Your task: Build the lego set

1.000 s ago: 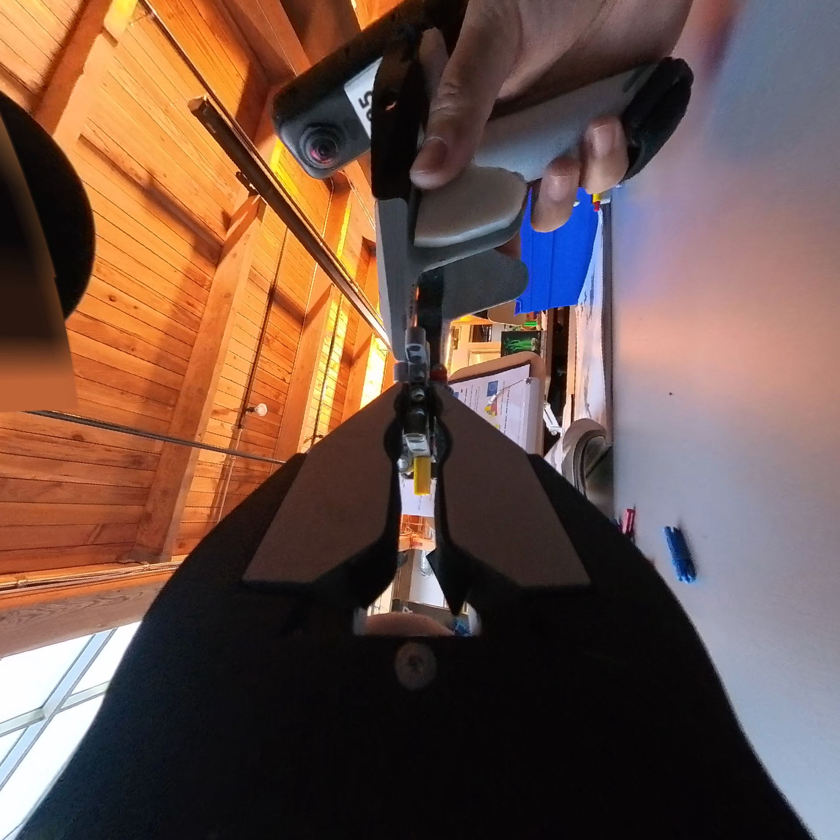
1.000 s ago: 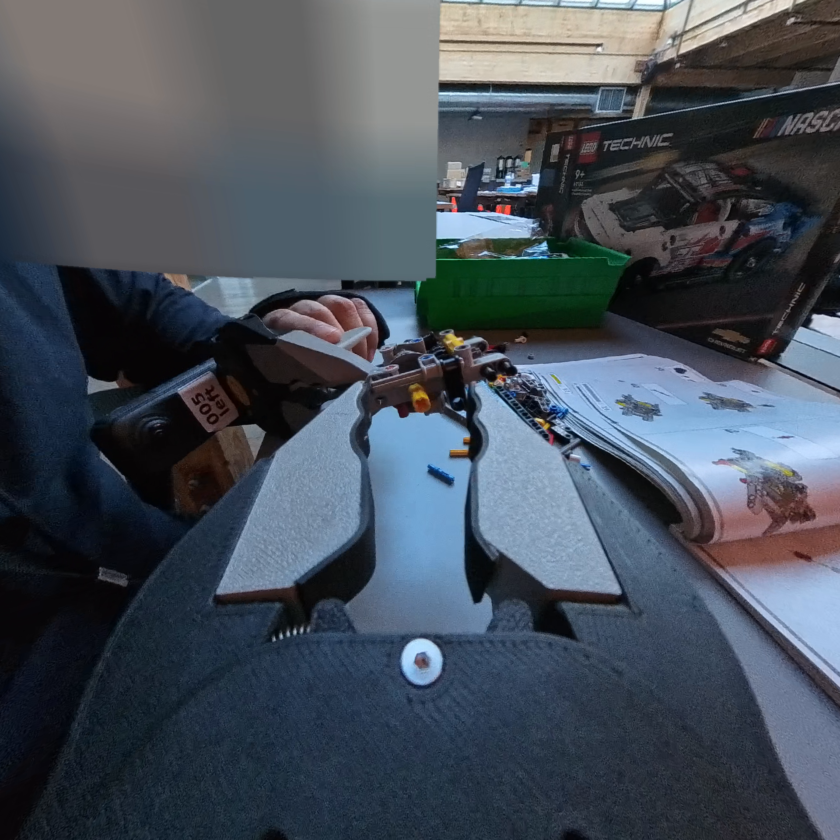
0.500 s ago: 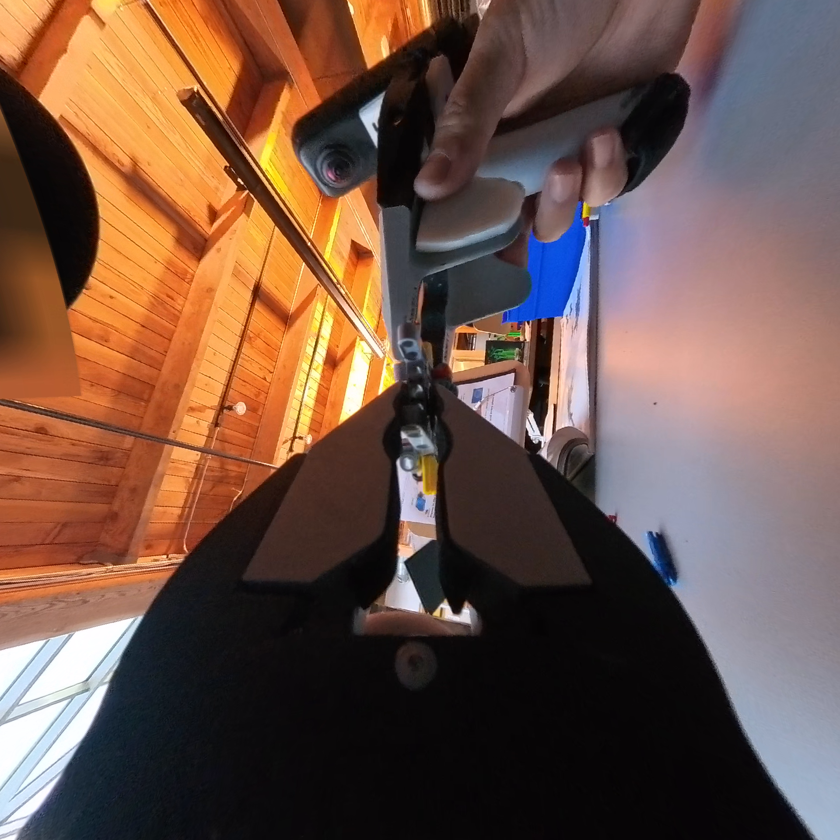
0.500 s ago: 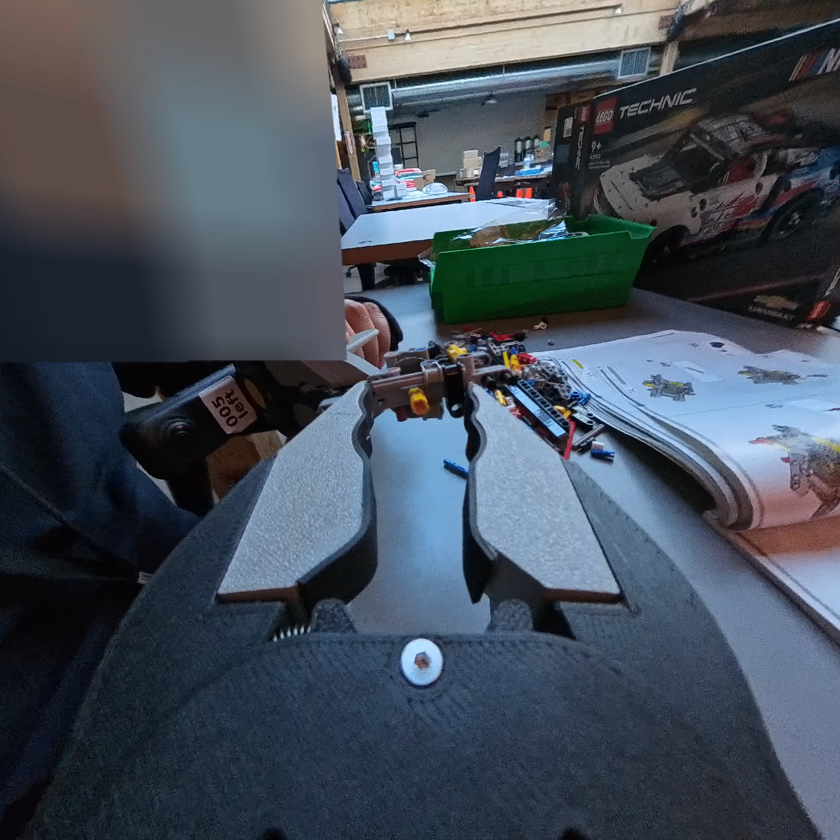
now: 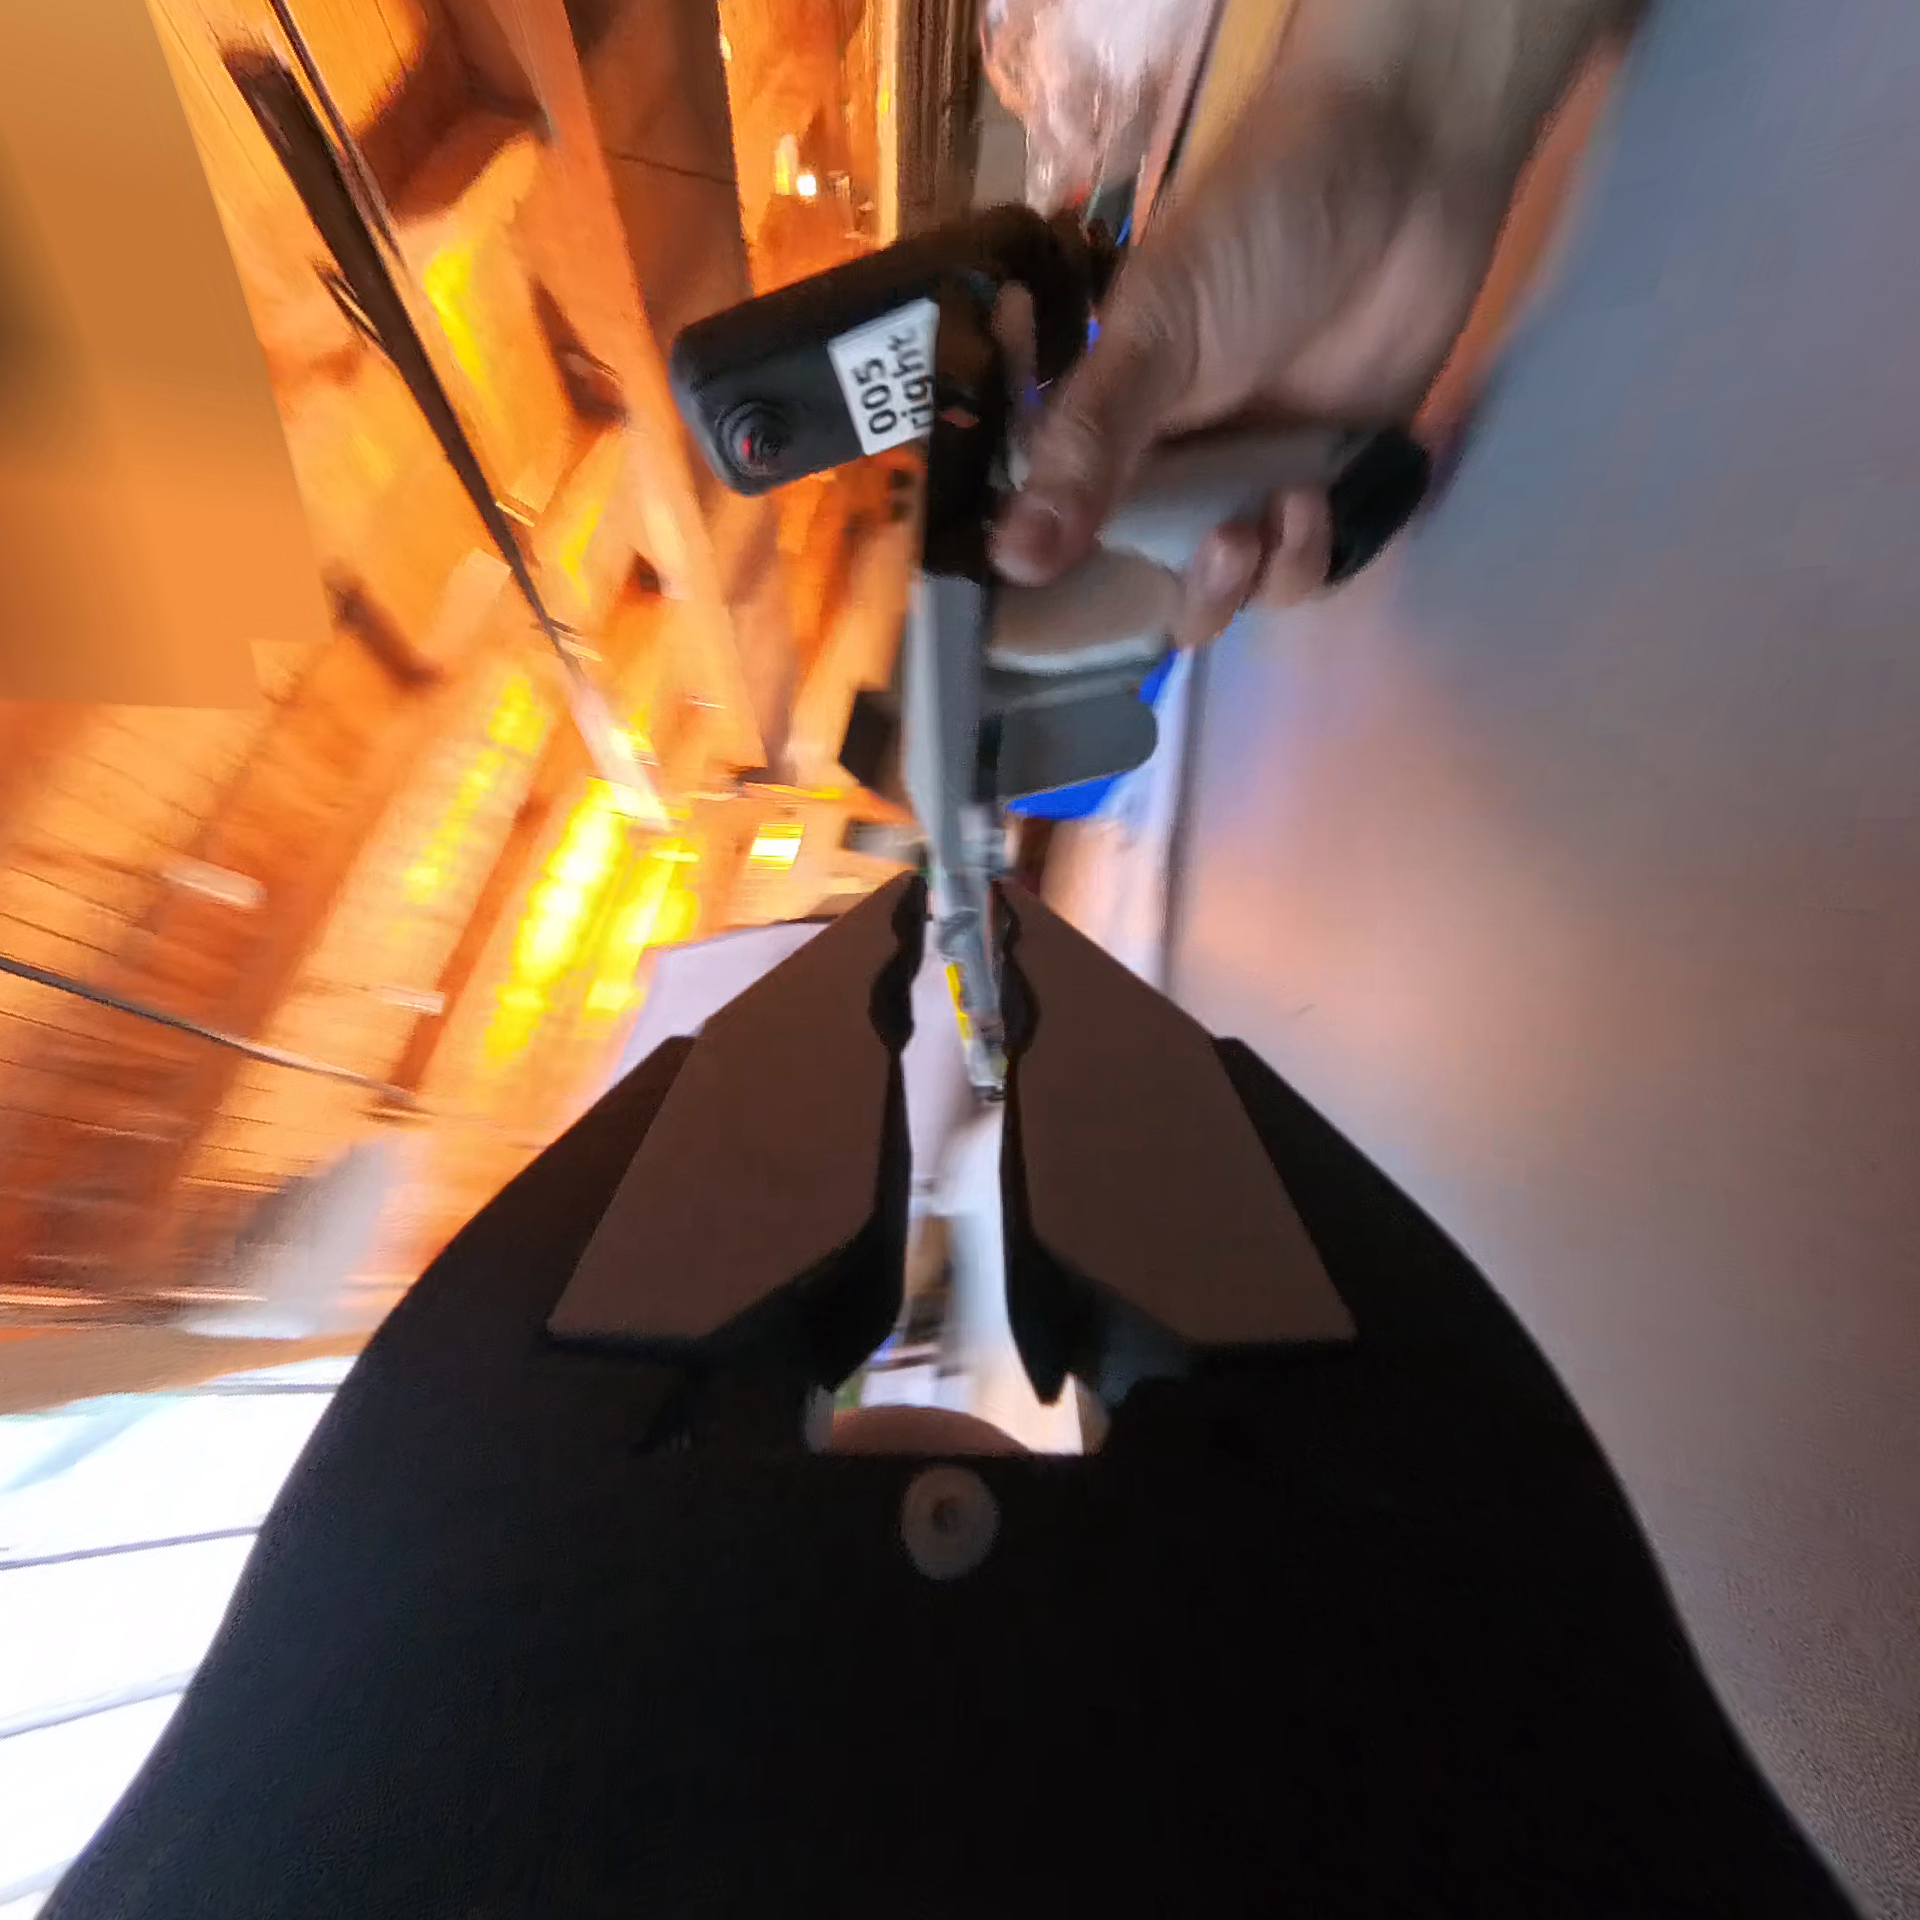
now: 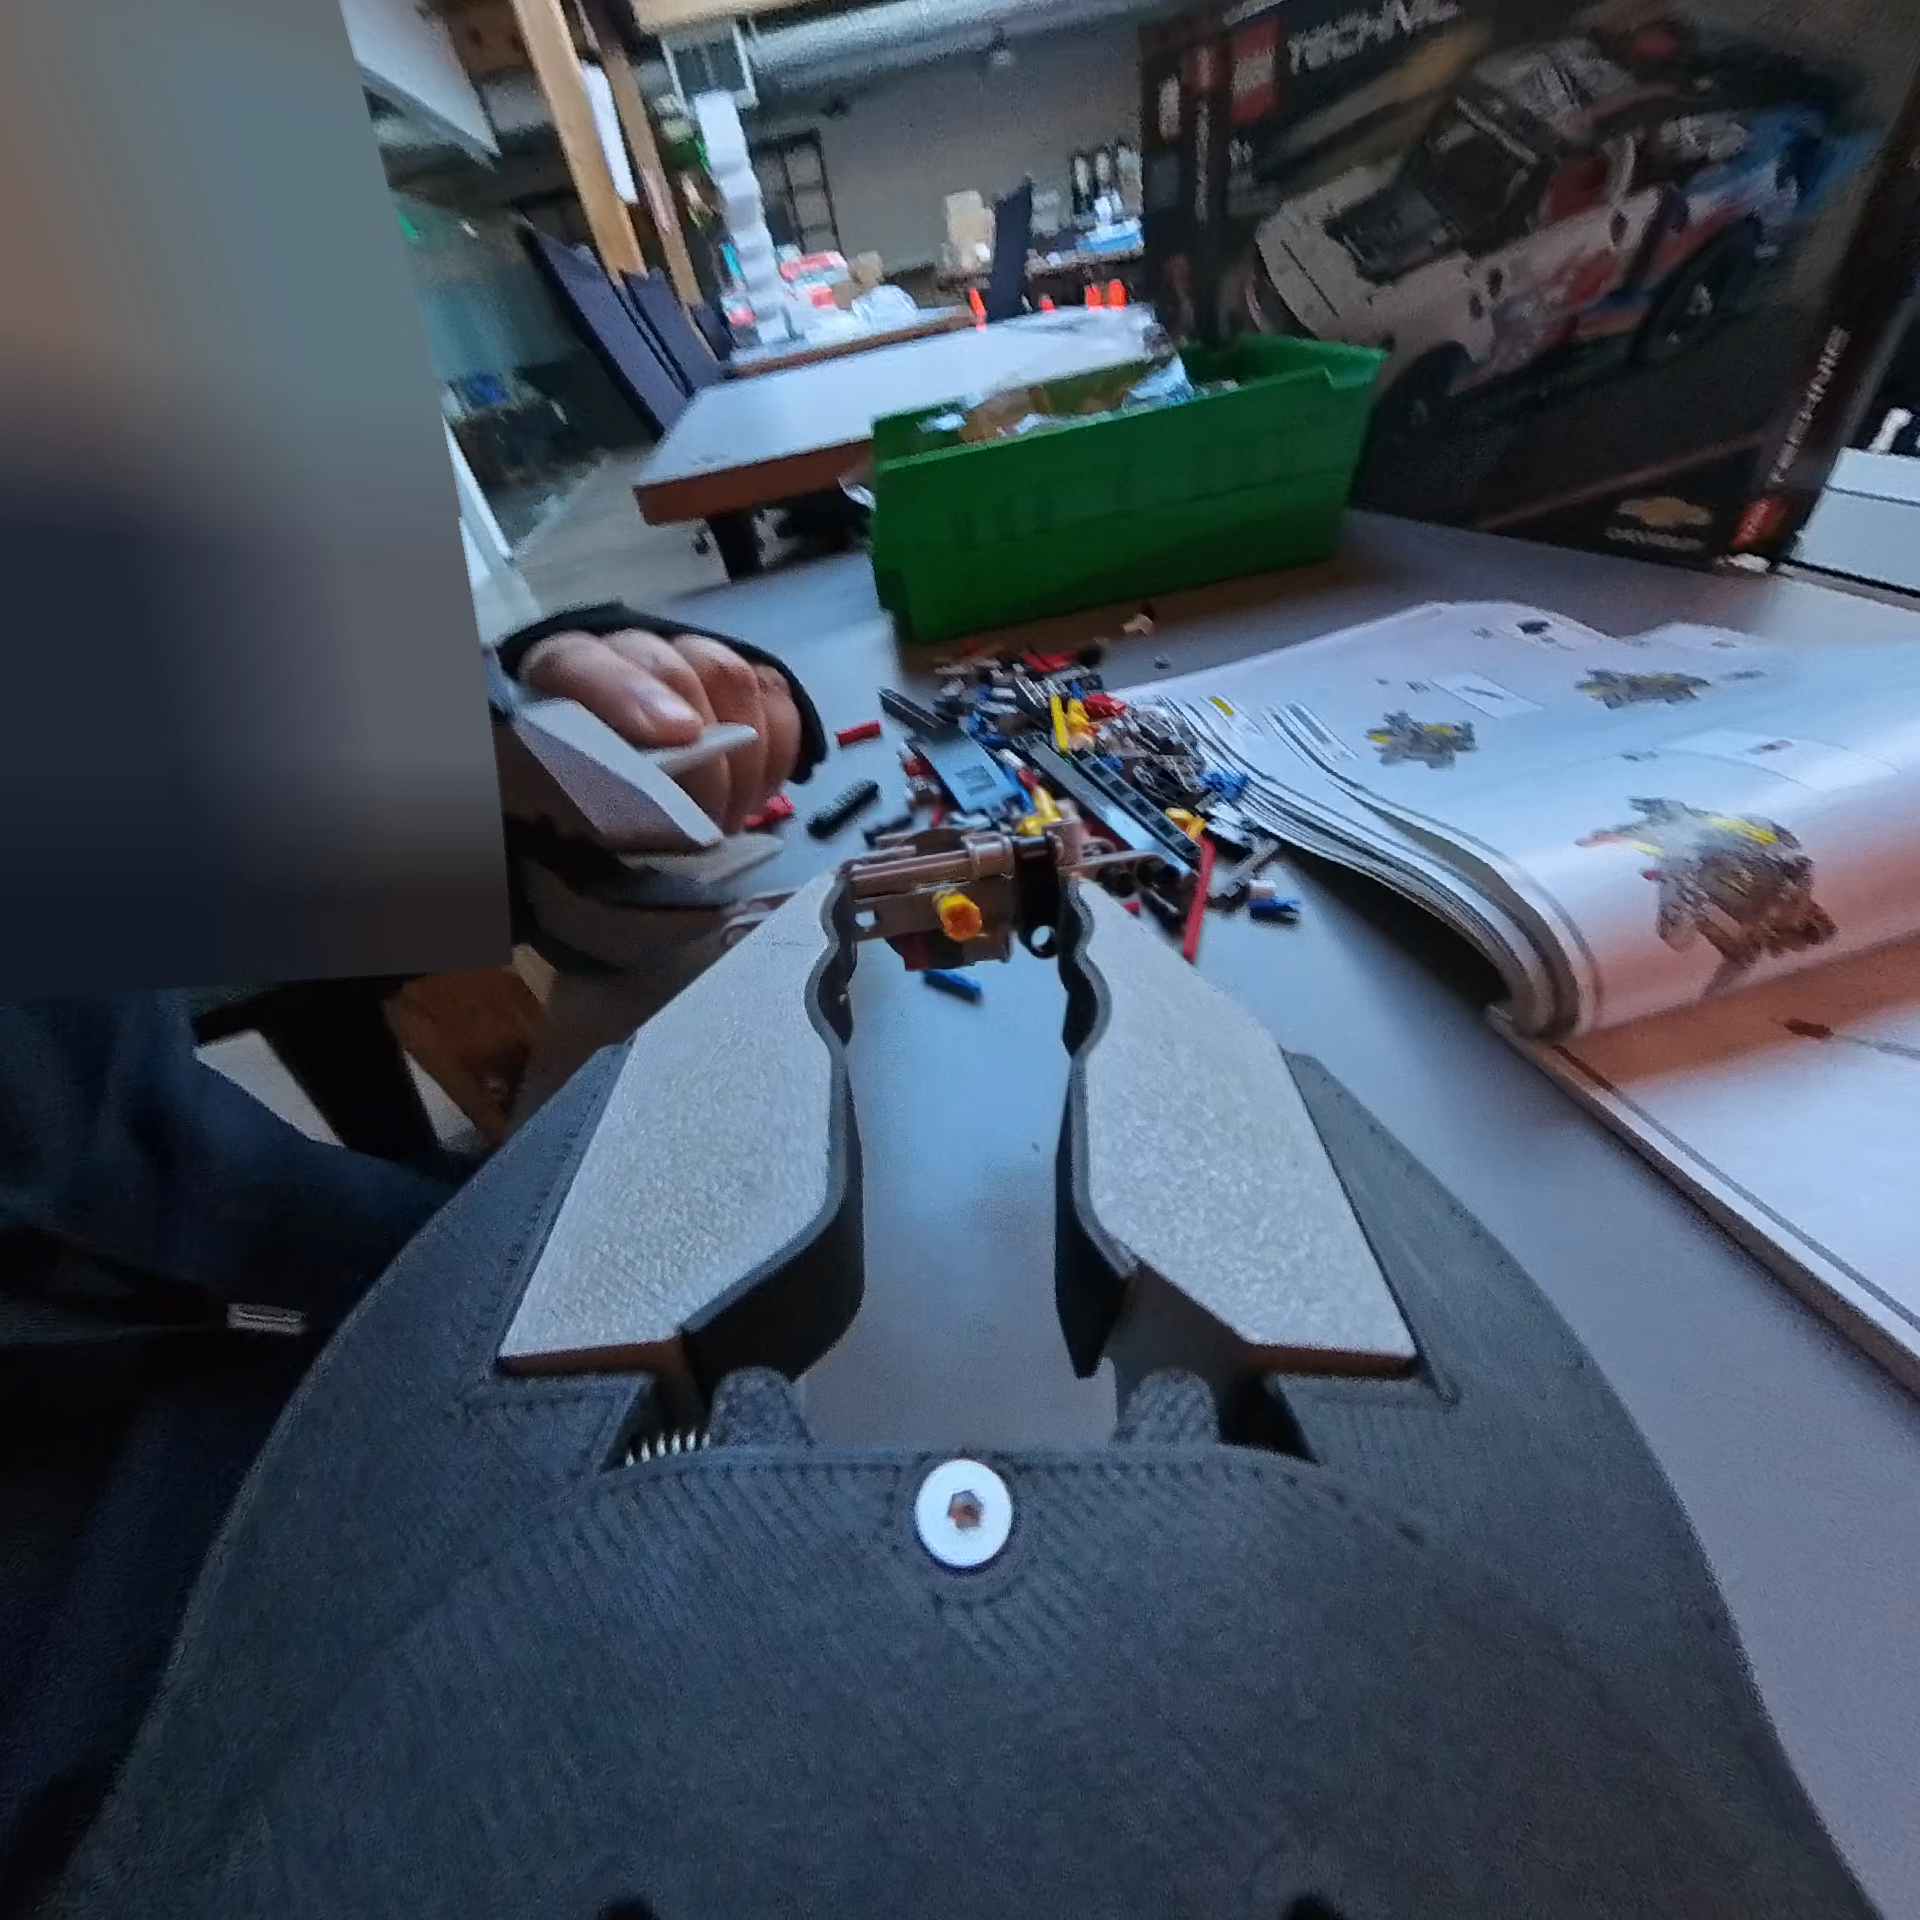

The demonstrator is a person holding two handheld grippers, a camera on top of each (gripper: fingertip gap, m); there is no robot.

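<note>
My right gripper [image 6: 951, 914] is shut on a small grey brick assembly [image 6: 935, 894] with a yellow pin, and holds it above the grey table [image 6: 966, 1164]. In the left wrist view, which is blurred, my left gripper [image 5: 961, 904] is open. The assembly [image 5: 971, 956] stands between its fingers, close to the right one, with a gap on the left side. In the right wrist view the left gripper [image 6: 686, 831] sits just left of the assembly, its tips apart from it. The right gripper's finger [image 5: 940, 727] and the hand holding it show beyond my left fingers.
A pile of loose small parts [image 6: 1070, 748] lies past the assembly, with a blue pin [image 6: 951, 982] under it. An open instruction booklet [image 6: 1558, 810] lies at the right. A green bin [image 6: 1122, 520] and a large dark box [image 6: 1507, 260] stand behind.
My left gripper was shut on the assembly's end; its jaws have parted and it has let go and drawn back. The right gripper keeps hold of the assembly and has swung to the left.
</note>
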